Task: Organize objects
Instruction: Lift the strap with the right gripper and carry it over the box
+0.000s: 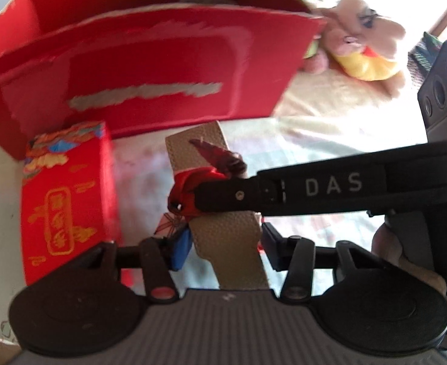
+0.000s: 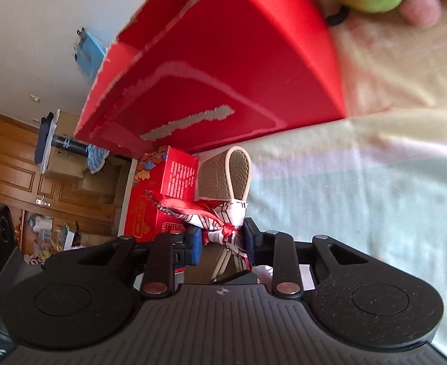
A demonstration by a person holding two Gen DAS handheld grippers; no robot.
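Two grippers on one beige strap, bed cluttered with red boxes.

Largest first: pale bedspread under everything; big red box standing open-topped at the far side; plush toy lying far right, just beside that box; small red box with gold print, near left, in front of the big one. Strap between the boxes and the grippers, red-and-white scarf knotted round it. Left gripper pinching the strap across its width. Right gripper reaching in from the right, pressed onto the scarf knot at the strap. Fingertips of a hand near right.
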